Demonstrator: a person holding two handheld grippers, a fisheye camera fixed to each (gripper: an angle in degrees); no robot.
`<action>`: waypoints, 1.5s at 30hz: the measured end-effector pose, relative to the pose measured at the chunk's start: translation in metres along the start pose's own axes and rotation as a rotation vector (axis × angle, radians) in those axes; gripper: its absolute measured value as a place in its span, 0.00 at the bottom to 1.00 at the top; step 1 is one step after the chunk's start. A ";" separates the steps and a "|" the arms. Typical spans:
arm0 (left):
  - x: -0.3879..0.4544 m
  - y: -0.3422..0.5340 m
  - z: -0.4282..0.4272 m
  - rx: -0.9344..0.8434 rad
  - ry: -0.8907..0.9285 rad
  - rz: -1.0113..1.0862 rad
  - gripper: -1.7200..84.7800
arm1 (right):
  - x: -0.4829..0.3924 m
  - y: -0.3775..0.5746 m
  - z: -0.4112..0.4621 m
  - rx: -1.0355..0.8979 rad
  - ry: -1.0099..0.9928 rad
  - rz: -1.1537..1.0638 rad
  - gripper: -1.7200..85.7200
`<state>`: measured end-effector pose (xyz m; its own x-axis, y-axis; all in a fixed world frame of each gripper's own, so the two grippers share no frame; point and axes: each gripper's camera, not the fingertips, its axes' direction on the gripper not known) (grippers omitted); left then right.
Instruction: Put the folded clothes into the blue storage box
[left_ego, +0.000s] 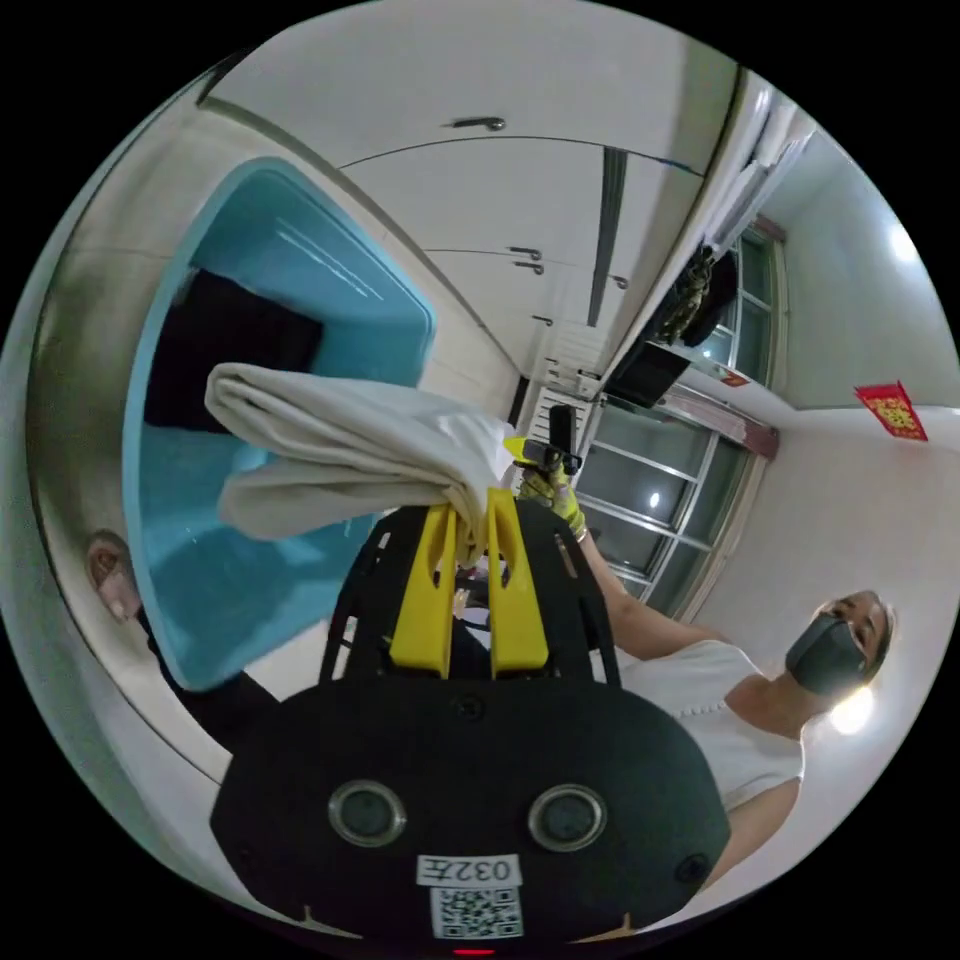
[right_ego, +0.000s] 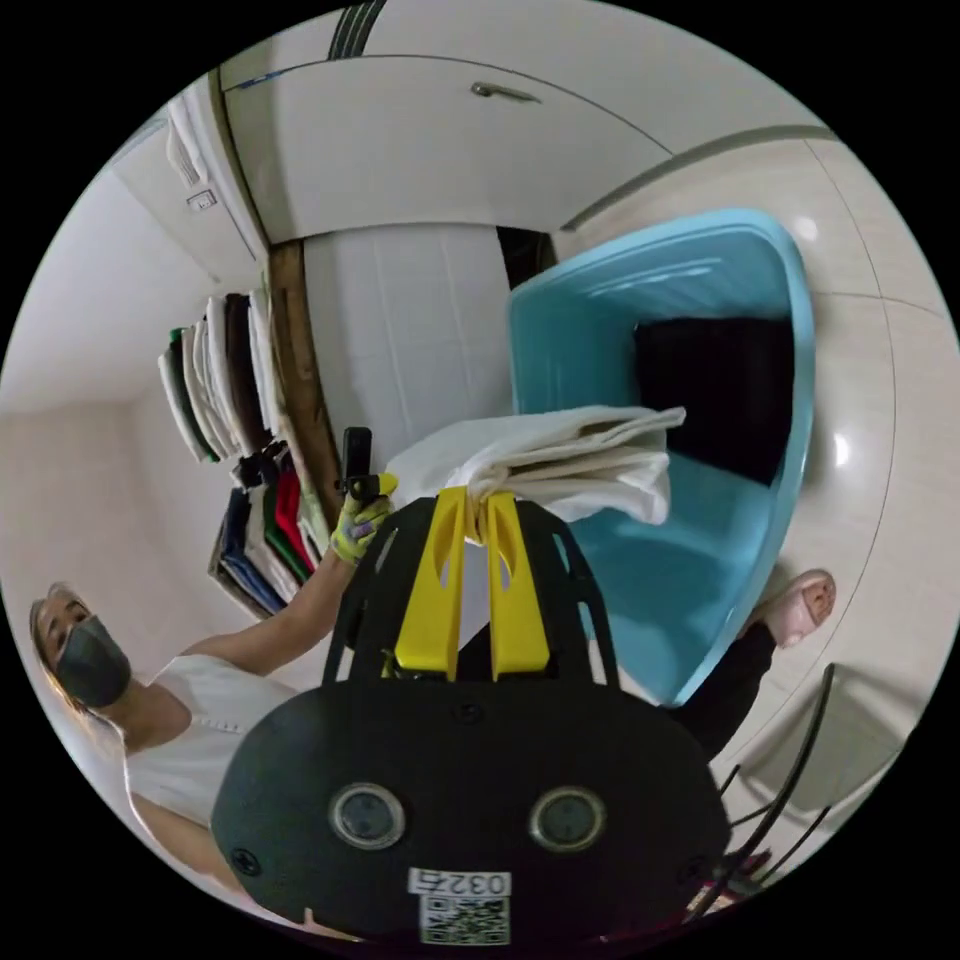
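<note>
Both yellow grippers (left_ego: 468, 520) (right_ego: 478, 518) clenched on soft folded white cloth (left_ego: 340, 450) (right_ego: 560, 460) — above glossy blue box (left_ego: 200, 590) (right_ego: 700, 560).

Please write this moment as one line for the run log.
left gripper: shut on folded white cloth | right gripper: shut on same cloth | cloth: above blue storage box | box: dark garment inside

Cream-white folded cloth (left_ego: 340, 450), light-blue storage box (left_ego: 330, 270) with a black garment (left_ego: 230, 345) inside, yellow tongs (left_ego: 470, 530).
</note>
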<state>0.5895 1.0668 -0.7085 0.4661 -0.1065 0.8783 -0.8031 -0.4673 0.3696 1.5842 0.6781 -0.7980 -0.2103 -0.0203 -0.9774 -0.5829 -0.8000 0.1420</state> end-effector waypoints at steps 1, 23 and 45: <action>-0.005 -0.010 0.001 0.001 -0.009 0.020 0.03 | 0.004 -0.006 0.001 0.015 0.008 -0.014 0.07; -0.059 0.116 0.090 0.074 -0.318 0.154 0.01 | 0.038 0.154 0.067 0.220 0.165 0.016 0.02; 0.359 0.681 -0.119 1.227 -0.247 1.041 0.11 | -0.552 0.317 0.217 -0.310 -0.393 -1.349 0.12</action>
<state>0.1659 0.8148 -0.1061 0.0829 -0.8800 0.4678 -0.0864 -0.4740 -0.8763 1.3450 0.5653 -0.1797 0.1259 0.9667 -0.2229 -0.3277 -0.1716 -0.9291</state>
